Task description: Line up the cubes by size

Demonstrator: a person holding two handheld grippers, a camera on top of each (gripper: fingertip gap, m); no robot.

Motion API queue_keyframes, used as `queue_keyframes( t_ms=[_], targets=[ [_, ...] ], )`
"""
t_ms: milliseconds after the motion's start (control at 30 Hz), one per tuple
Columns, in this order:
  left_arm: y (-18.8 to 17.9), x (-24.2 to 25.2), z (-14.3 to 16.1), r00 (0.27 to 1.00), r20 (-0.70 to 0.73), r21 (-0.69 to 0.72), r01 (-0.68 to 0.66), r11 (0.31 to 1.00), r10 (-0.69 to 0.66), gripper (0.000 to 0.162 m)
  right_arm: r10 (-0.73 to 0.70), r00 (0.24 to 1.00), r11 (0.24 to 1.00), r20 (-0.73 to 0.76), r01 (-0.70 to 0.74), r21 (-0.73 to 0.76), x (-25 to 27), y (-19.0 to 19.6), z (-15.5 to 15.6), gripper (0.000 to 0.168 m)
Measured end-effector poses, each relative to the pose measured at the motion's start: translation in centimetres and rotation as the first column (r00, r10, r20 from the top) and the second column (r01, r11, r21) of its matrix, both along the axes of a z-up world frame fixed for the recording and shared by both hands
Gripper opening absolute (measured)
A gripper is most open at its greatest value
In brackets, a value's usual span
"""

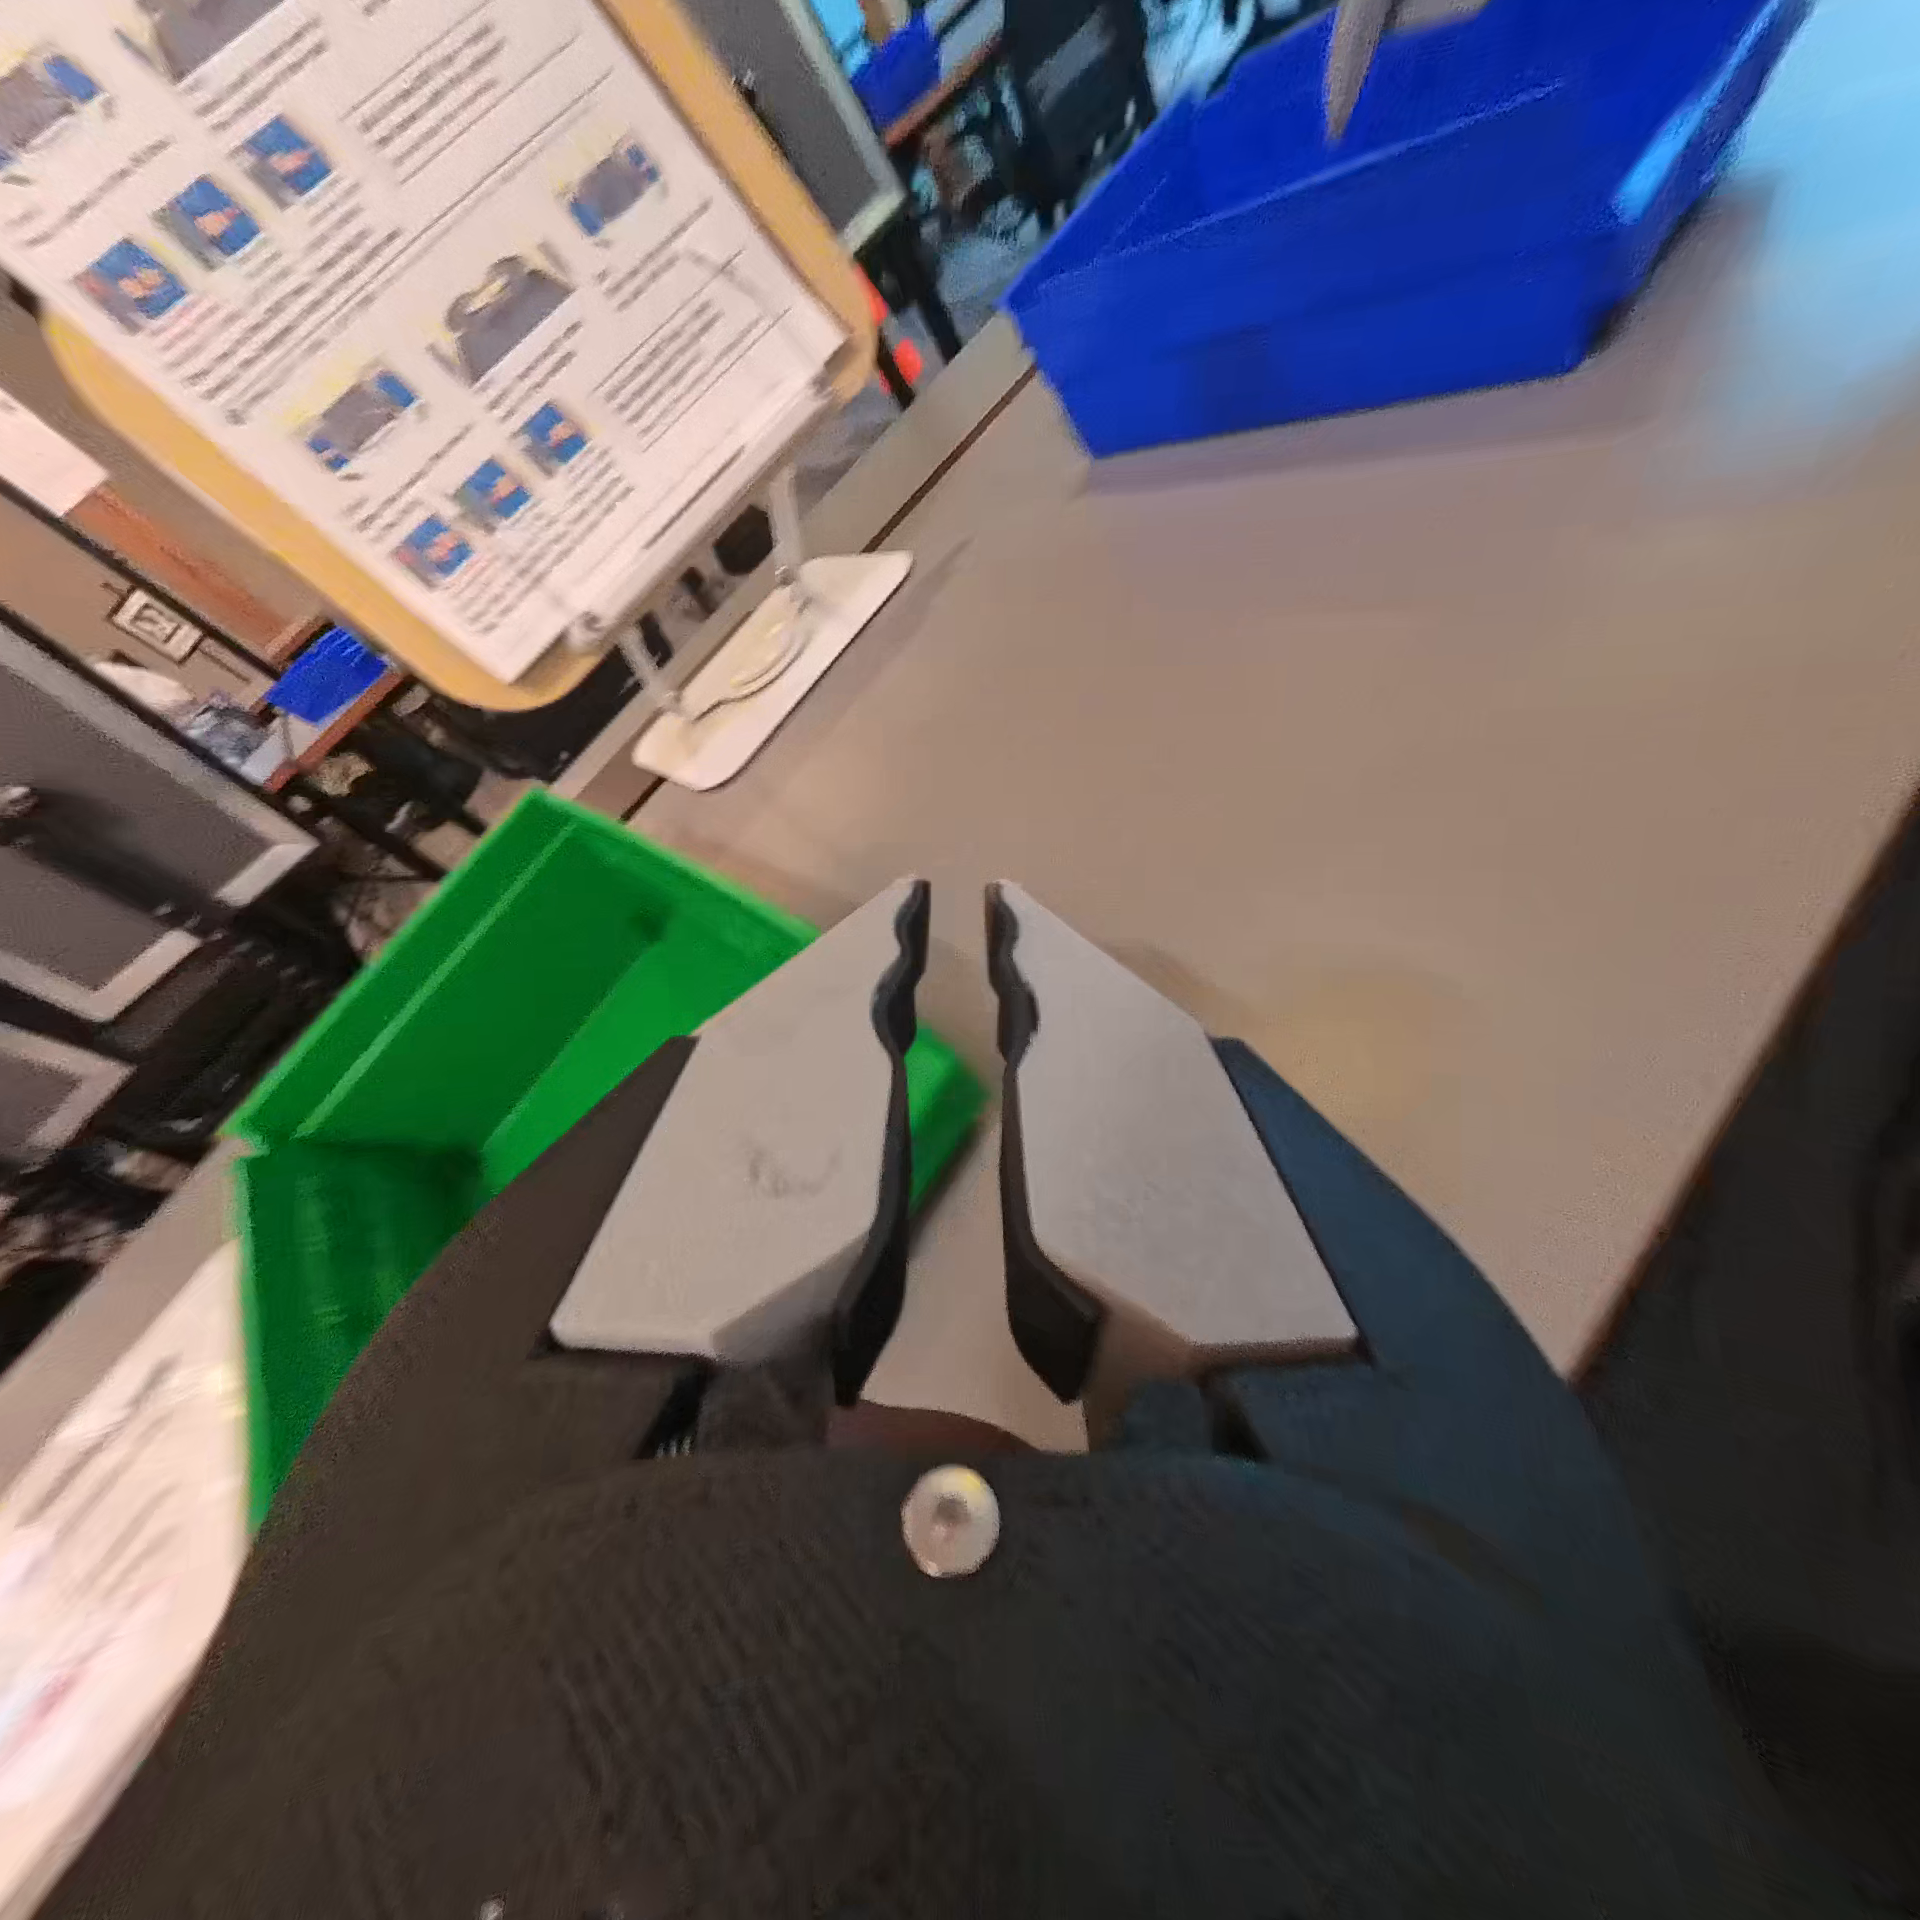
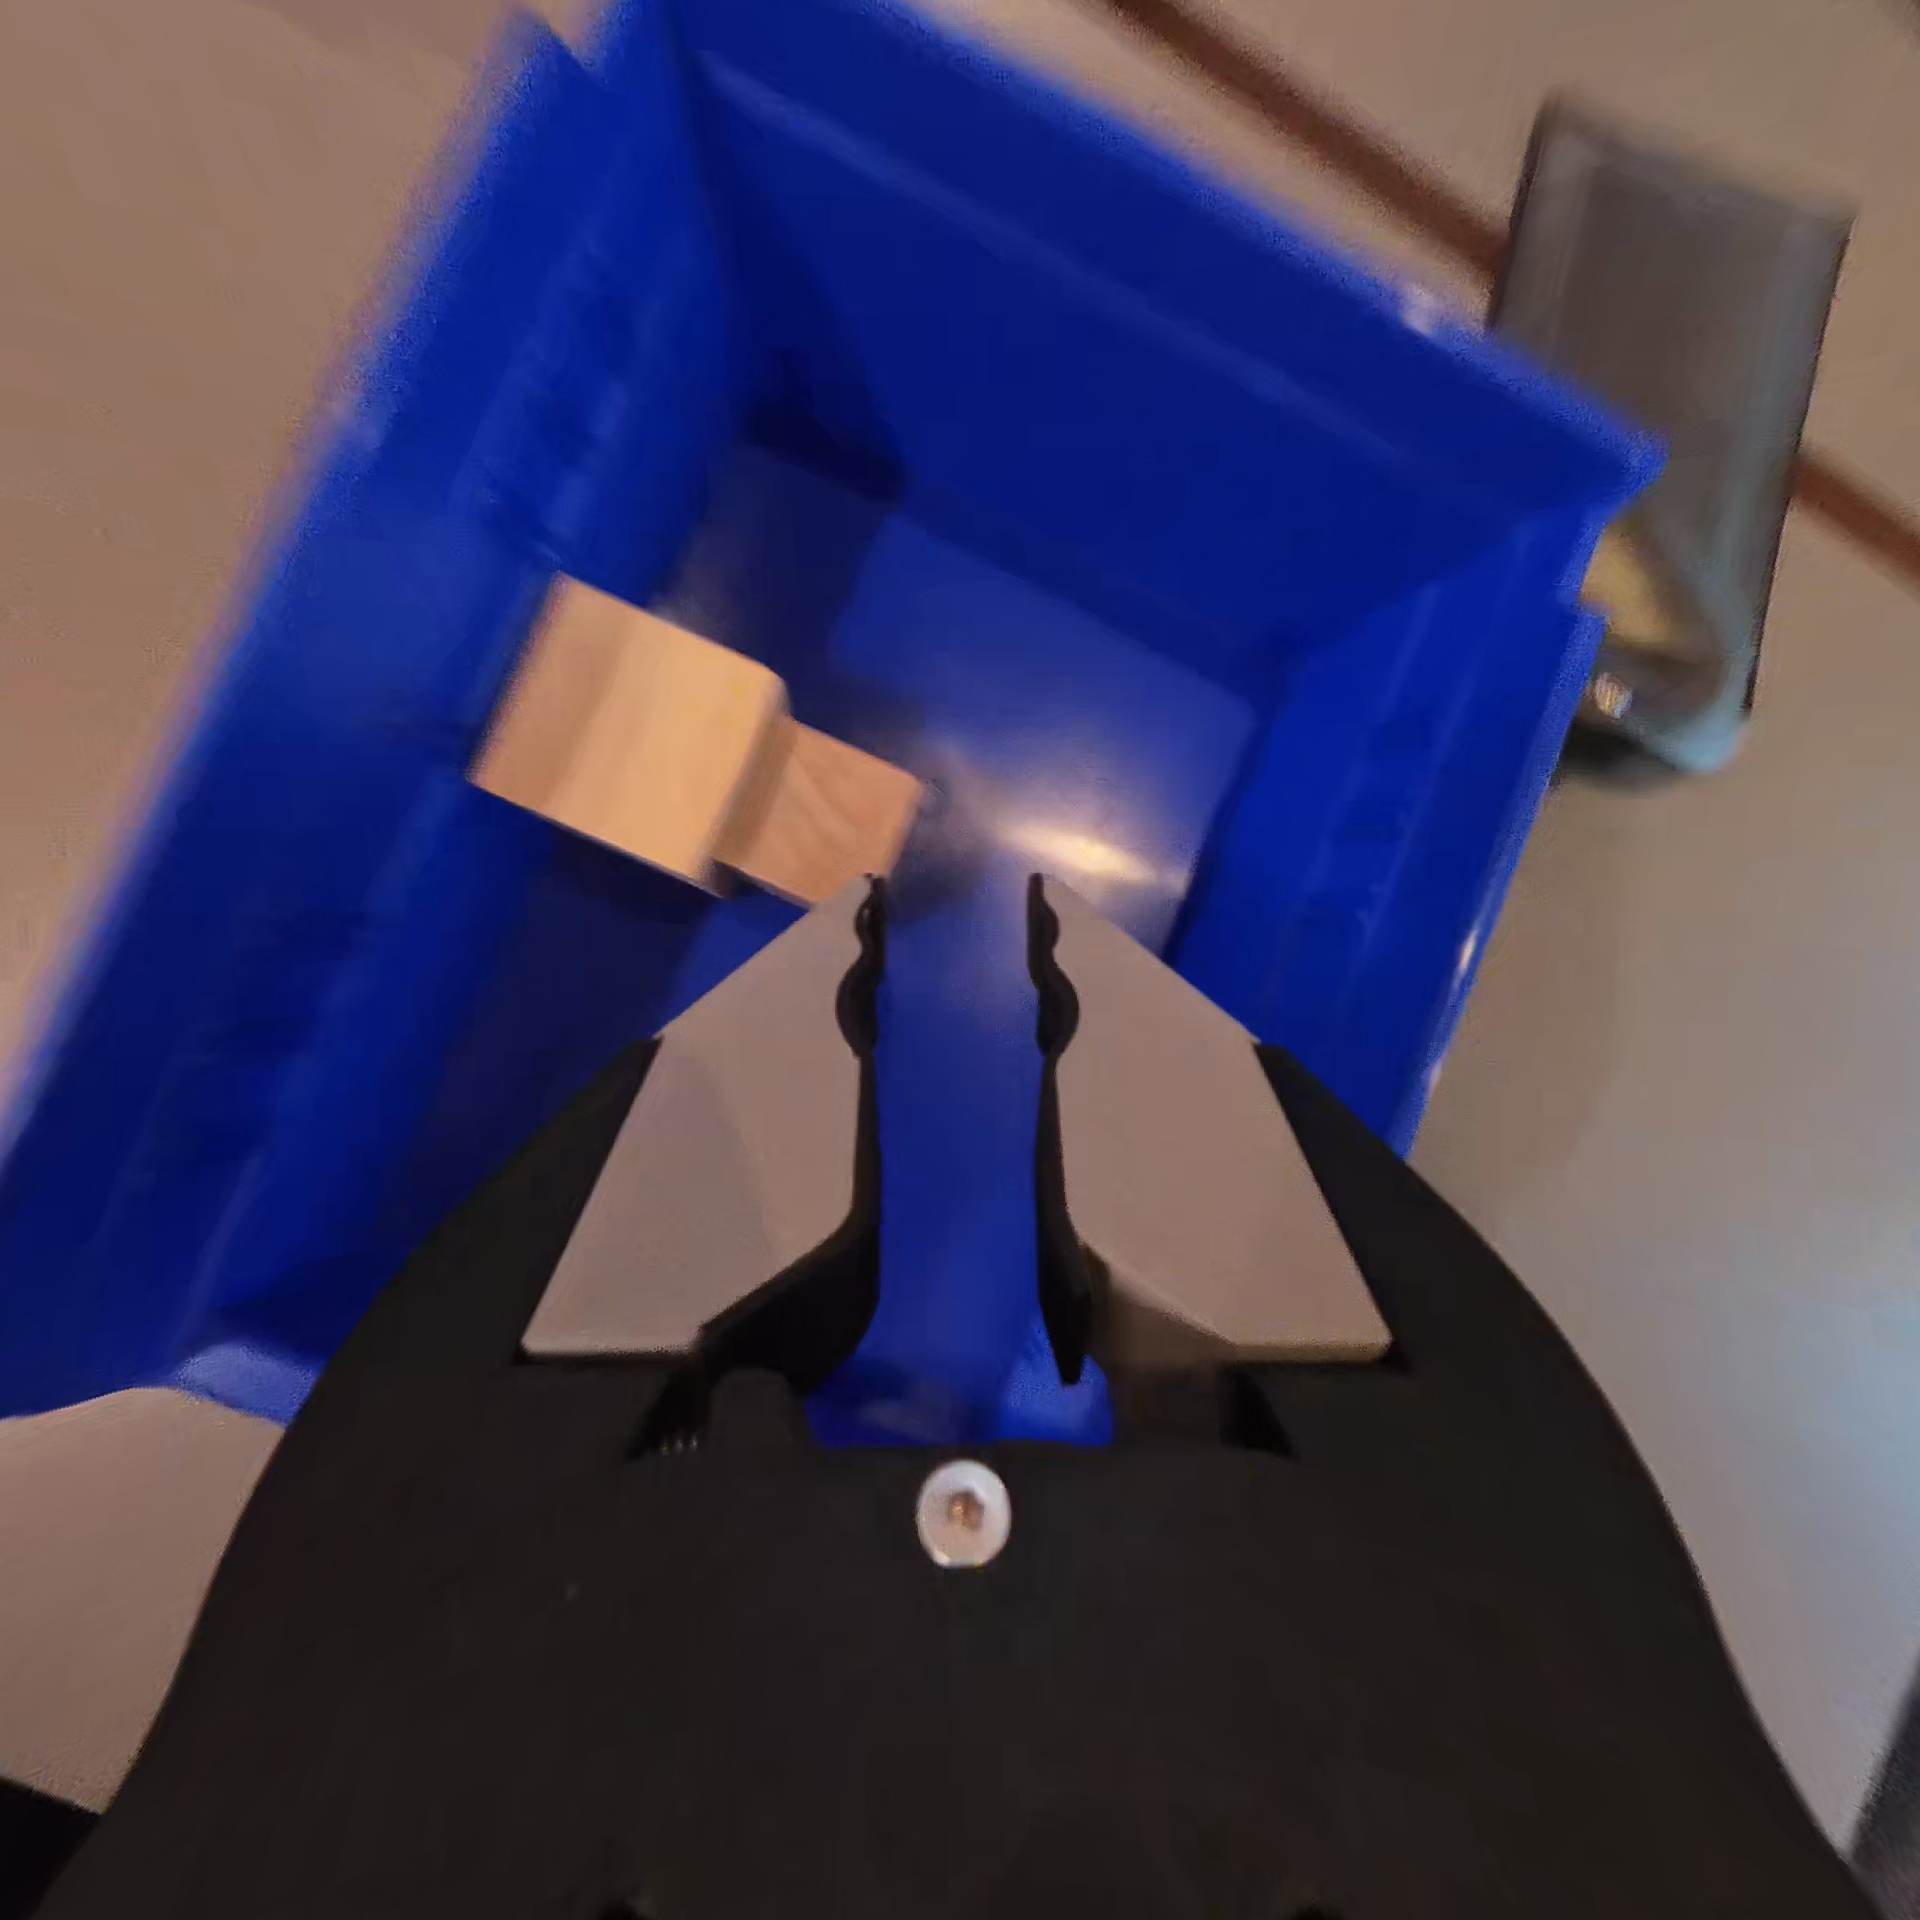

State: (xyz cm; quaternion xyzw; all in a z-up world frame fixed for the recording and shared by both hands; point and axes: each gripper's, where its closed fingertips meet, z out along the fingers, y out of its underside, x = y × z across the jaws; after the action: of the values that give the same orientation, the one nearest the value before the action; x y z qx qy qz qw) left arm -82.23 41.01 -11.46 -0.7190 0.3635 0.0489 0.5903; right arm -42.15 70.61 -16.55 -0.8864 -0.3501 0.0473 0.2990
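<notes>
Two pale wooden cubes lie inside a blue bin (image 2: 1039, 343), against its left wall. The larger cube (image 2: 634, 748) touches the smaller cube (image 2: 831, 831) on its right. My right gripper (image 2: 954, 883) hangs over the bin, open and empty, with its left fingertip just beside the smaller cube. My left gripper (image 1: 956, 894) hovers over the grey table (image 1: 1351, 831) with only a narrow gap between its fingers and nothing in them. No cubes show in the left wrist view. Both views are motion-blurred.
A green bin (image 1: 499, 1039) sits at the table's left edge, under my left gripper's left finger. The blue bin (image 1: 1351, 312) stands far right. A paper stand (image 1: 416, 312) with a white base (image 1: 779, 665) is at the back. A metal bracket (image 2: 1662, 416) lies beyond the blue bin.
</notes>
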Motion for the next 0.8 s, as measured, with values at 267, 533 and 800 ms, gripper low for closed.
queue_keyframes(
  t_ms=[267, 533, 800],
  targets=[
    [7.6, -10.8, -1.6, 0.895, -0.401, -0.392, 0.024, 0.920, -0.194, 0.052, 0.574, 0.635, 0.813, -0.518, -0.517, 0.268, -17.5, -15.0, 9.6, 0.041],
    [11.5, -18.5, -9.9, 0.790, -0.549, -0.666, -0.217, 0.714, -0.272, 0.038, 0.671, 0.561, 0.723, -0.484, -0.638, 0.264, -22.8, -19.3, 5.3, 0.045],
    [11.1, -21.3, -13.2, 0.661, -0.635, -0.728, -0.338, 0.597, -0.399, 0.032, 0.684, 0.525, 0.701, -0.507, -0.666, 0.256, -21.9, -20.3, 5.4, 0.044]
  ],
)
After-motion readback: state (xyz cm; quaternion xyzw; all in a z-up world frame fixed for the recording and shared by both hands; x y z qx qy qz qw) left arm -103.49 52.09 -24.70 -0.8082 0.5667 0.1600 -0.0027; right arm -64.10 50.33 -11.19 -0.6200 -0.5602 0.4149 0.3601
